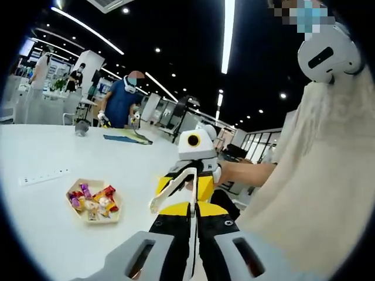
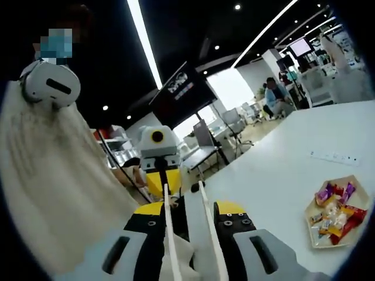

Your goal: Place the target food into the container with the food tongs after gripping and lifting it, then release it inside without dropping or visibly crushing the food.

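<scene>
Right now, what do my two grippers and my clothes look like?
The left gripper and the right gripper match: black fingers with small screws and yellow caps, rising from a pale grey base with slotted openings. You are wearing a fuzzy cream garment with a loose sleeve and a white headset. No cables can be made out.

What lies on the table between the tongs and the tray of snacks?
Nothing: in the left gripper view, bare white table separates the tongs from the snack tray.
</scene>
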`<state>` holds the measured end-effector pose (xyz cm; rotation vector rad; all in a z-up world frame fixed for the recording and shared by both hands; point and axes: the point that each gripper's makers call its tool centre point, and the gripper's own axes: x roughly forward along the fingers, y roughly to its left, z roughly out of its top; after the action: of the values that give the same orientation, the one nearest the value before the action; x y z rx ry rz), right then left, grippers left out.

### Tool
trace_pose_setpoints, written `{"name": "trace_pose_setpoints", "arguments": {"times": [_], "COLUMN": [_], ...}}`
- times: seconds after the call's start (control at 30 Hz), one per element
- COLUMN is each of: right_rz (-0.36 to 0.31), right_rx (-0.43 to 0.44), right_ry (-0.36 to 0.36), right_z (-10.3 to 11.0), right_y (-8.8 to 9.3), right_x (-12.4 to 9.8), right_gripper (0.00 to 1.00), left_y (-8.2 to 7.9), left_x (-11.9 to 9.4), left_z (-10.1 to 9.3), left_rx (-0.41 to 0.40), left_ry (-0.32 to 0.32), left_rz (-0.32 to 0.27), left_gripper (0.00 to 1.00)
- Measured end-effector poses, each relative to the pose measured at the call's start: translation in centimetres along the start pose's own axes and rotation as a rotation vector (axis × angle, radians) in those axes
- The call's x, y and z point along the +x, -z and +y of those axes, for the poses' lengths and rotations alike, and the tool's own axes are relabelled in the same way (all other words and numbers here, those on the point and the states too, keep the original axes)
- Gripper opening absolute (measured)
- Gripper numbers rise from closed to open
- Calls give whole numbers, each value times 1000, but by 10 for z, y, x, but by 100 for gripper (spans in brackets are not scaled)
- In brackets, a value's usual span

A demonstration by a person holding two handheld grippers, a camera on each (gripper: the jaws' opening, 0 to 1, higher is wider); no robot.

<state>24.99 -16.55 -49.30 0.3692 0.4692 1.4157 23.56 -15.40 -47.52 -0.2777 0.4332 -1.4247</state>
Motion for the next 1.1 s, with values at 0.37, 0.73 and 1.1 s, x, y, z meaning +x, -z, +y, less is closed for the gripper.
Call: {"name": "trace_pose_setpoints", "arguments": {"times": [0.37,0.73,1.1], "right_rz": [97,150,129], "right_rx": [-8,7,25], "right_ry": [8,43,77], "right_z": [3,-1,-3], "right_y": [14,29,25], "right_x": [-10,-19,-37], "right_gripper": [29,27,24], "left_y": [12,19,18], "left_x": [-1,-2,-2], "left_z": [-1,5,8], "left_rx": [-14,-27,-35], "left_ry": [0,3,14], "left_rz": [26,35,34], "left_gripper": [0,0,0]}}
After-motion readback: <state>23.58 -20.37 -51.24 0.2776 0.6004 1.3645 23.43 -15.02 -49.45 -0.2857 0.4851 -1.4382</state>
